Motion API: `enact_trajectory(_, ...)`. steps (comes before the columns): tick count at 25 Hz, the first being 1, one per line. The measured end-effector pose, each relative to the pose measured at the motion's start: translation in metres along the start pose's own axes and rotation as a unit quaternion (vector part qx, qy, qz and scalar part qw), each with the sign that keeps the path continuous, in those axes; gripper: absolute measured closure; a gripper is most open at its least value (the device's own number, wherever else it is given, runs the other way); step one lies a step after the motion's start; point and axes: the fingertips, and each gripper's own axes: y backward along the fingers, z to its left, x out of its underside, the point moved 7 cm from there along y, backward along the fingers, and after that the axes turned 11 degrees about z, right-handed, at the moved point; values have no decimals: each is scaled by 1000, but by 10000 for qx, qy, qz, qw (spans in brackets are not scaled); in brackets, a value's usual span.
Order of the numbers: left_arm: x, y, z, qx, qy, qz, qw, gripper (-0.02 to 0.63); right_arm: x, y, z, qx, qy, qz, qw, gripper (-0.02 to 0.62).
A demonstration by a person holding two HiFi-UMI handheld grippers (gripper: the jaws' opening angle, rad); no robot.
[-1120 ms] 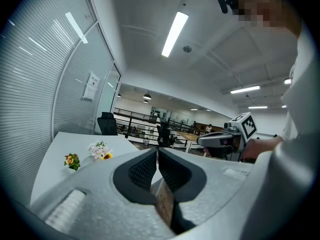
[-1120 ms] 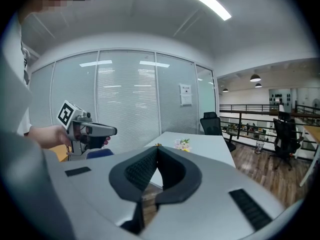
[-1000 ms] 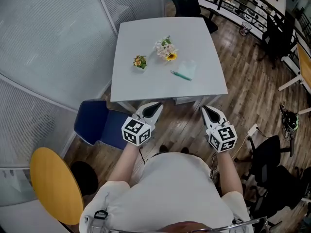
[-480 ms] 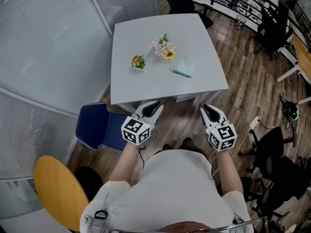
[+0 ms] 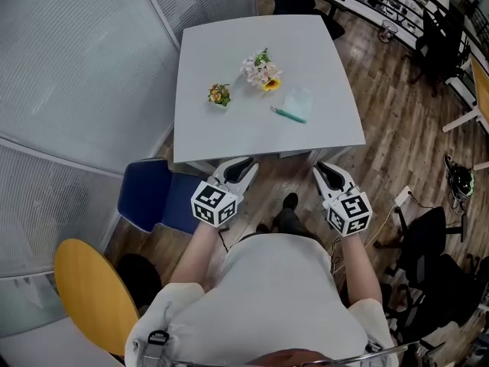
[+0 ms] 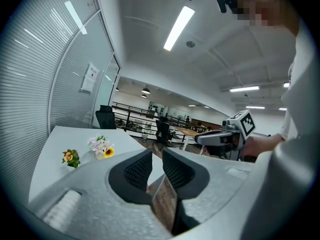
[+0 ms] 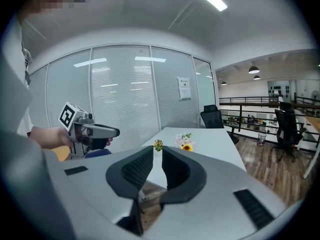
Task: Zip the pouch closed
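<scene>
The pouch is pale and see-through with a teal zip, and it lies flat on the white table right of the middle. Both grippers hang in the air short of the table's near edge, well away from the pouch. My left gripper has a narrow gap between its jaws and nothing in it. My right gripper also stands slightly open and holds nothing. Neither gripper view shows the pouch; their own jaws cover that part of the table.
Two small flower bunches stand on the table, a pale one and a smaller orange one. A blue chair is tucked at the table's near left and a yellow round seat stands by my left side. Black office chairs stand at the right.
The person has stepped toward the table, and a shoe now shows between the grippers. Both grippers keep their places in front of the body, a little lower.
</scene>
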Motion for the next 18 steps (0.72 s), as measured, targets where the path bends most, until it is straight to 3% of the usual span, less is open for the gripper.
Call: enact_trajectory(18,-48,-124,39,-205,83,404,9989,534,-31,-91,-145,-647,-54,270,9975,540)
